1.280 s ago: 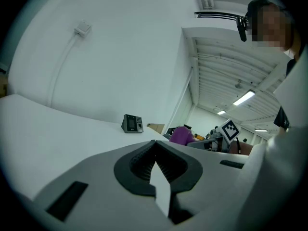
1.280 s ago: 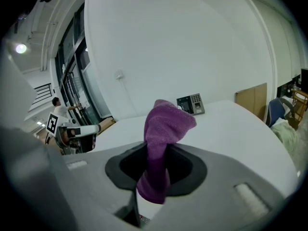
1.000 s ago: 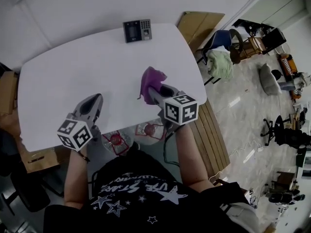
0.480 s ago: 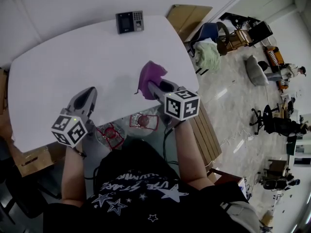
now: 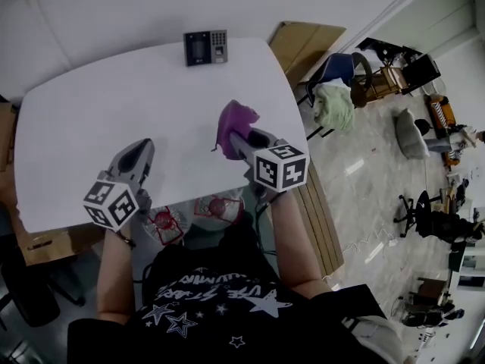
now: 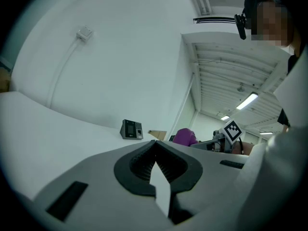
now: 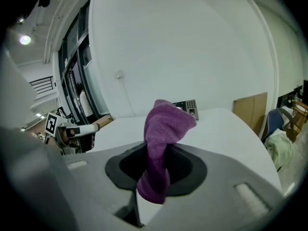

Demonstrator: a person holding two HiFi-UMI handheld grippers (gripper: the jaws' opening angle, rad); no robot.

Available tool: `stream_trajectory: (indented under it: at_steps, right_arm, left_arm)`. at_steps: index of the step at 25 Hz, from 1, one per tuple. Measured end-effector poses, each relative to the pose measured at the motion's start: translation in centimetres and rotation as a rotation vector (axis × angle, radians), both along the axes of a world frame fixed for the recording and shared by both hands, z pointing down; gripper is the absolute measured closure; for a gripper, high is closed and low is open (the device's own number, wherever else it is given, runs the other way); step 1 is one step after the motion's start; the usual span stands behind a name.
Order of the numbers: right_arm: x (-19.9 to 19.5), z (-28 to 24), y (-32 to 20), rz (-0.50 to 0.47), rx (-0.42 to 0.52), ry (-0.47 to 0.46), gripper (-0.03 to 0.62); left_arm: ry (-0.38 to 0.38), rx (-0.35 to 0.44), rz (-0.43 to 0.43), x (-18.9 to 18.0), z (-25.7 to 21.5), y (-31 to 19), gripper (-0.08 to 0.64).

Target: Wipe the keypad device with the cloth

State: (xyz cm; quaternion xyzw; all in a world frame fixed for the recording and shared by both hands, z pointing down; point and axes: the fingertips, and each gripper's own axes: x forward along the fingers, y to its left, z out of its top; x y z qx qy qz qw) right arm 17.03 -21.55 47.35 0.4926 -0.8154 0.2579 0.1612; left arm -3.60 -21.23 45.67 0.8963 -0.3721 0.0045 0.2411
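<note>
The right gripper (image 5: 236,141) is pinching the purple cloth (image 5: 236,118) over the desk (image 5: 83,120) and the left gripper (image 5: 142,149) is hovering, jaws pressed together on nothing, so wiping might be shoving the unheld keypad device (image 5: 205,48), sitting at the far edge, right off.

Soft, even indoor light fills all three views. The white table (image 5: 91,112) looks bright without harsh glare and carries only faint shadows. Ceiling strip lights (image 6: 248,101) glow in the left gripper view, and a small lamp (image 7: 25,40) in the right one. Both gripper views bend strongly and go black at the corners. Their nearest foreground is soft, though the cloth (image 7: 161,143) looks fairly sharp.
</note>
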Motion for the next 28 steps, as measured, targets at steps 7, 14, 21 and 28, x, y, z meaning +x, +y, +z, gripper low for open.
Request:
stream_trajectory:
  at_steps: [7,14,21,28]
  right_arm:
    - [3.3,0.4,-7.3,-0.194,-0.01,0.006,0.5]
    - [4.4,0.5,-13.9,-0.338,0.005,0.036,0.5]
    - [3.6,2.1,-19.4,-0.41,0.01,0.024,0.5]
    - [2.2,4.2,-24.1,-0.482,0.008,0.016,0.5]
  left_arm:
    - [-0.024,-0.019,-0.179,4.2,0.2,-3.8,0.552]
    - [-0.072,-0.03,-0.301,7.3,0.3,-7.1,0.552]
    - [-0.107,-0.027,-0.384,8.2,0.0,-10.6,0.552]
    - [-0.125,-0.045,-0.471,8.5,0.8,-13.0,0.552]
